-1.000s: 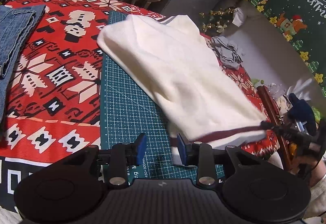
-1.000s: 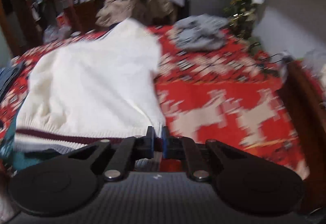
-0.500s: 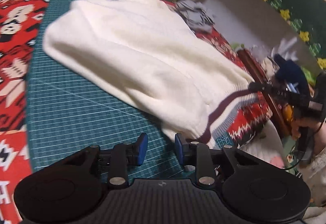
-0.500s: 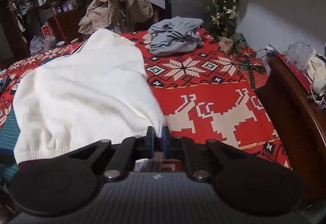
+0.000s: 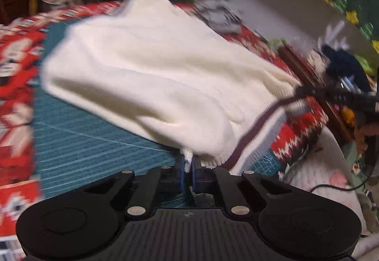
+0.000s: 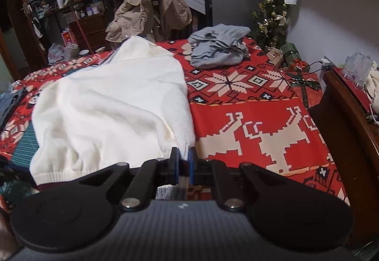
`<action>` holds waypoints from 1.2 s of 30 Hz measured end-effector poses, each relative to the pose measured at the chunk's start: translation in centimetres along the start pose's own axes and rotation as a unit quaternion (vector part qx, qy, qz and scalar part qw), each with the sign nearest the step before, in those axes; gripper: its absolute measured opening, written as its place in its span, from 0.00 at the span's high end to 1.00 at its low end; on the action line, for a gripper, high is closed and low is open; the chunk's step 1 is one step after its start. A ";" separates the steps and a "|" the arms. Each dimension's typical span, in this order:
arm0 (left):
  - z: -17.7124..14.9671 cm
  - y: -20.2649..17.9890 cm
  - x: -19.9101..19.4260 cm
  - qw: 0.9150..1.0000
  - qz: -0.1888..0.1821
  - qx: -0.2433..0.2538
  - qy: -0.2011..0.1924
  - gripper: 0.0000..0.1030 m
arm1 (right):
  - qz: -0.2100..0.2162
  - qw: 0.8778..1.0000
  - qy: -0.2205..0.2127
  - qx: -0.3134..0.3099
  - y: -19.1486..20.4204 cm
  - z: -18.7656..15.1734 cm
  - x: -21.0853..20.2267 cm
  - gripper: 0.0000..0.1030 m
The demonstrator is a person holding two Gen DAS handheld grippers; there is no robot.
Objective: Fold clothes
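Note:
A cream knit sweater [image 5: 154,76] with a maroon-striped hem lies across the green cutting mat [image 5: 94,142] on a red patterned blanket. My left gripper [image 5: 187,166] is closing its jaws on a fold of the sweater's near hem corner, and white knit sits pinched between the blue pads. In the right wrist view the sweater [image 6: 106,107] spreads away to the left. My right gripper [image 6: 183,159] is shut on the other hem corner, lifting it slightly. The hem between the two corners sags.
A grey garment pile [image 6: 218,50] sits far back on the blanket [image 6: 248,118]. Folded jeans [image 6: 7,104] lie at the left edge. A dark wooden cabinet [image 6: 350,130] borders the right side. A beige jacket [image 6: 151,7] hangs on a chair behind.
My left gripper slid right along the hem to the sweater's corner and its jaws came together on the knit. The right gripper kept its hold and stayed in place.

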State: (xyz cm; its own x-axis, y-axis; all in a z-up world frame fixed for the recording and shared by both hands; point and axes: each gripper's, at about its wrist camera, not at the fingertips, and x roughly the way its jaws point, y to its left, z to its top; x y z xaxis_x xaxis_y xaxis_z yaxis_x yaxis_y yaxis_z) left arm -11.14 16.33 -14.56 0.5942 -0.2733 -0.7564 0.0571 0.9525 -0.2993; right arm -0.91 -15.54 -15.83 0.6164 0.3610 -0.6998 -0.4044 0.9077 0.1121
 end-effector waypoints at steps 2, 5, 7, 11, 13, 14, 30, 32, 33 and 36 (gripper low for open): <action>-0.3 1.6 -2.5 1.000 0.023 -0.015 -0.012 0.95 | 0.015 1.000 0.003 0.002 0.1 0.1 -0.4 0.92; -1.0 3.9 -5.8 0.997 0.055 -0.039 -0.024 0.95 | 0.053 0.998 0.017 0.008 0.9 -0.1 -0.7 0.92; -2.0 5.1 -7.0 0.996 0.071 -0.057 -0.021 0.95 | 0.083 0.996 0.033 0.011 1.8 -0.6 -0.6 0.92; -4.5 6.8 -6.7 0.992 0.093 -0.090 0.005 0.94 | 0.092 0.993 0.074 -0.014 3.6 -2.3 0.2 0.92; -5.5 7.3 -5.7 0.990 0.095 -0.100 0.022 0.94 | 0.089 0.992 0.090 -0.016 3.9 -3.0 0.7 0.92; -5.7 7.4 -5.4 0.990 0.093 -0.106 0.023 0.93 | 0.086 0.992 0.095 -0.015 3.8 -3.2 0.8 0.92; -5.5 11.4 -5.2 0.977 0.053 -0.208 0.000 0.81 | 0.075 0.992 0.098 0.025 1.9 -2.6 1.1 0.81; -5.4 11.3 -4.7 0.976 0.040 -0.215 0.001 0.81 | 0.078 0.991 0.101 0.033 1.8 -2.7 1.2 0.77; -5.3 11.2 -4.6 0.976 0.034 -0.216 0.000 0.81 | 0.078 0.991 0.104 0.033 1.9 -2.8 1.3 0.75; -5.1 10.6 -4.6 0.978 0.035 -0.204 -0.009 0.93 | 0.083 0.990 0.112 0.032 2.2 -3.0 1.6 0.73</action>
State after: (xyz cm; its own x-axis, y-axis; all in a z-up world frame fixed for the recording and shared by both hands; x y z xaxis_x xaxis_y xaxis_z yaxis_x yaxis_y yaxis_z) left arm -17.31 27.01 -17.25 0.5990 -0.2041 -0.7743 -0.3063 0.8351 -0.4570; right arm -2.85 -13.60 -18.86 0.3770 0.4565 -0.8059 -0.4389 0.8543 0.2786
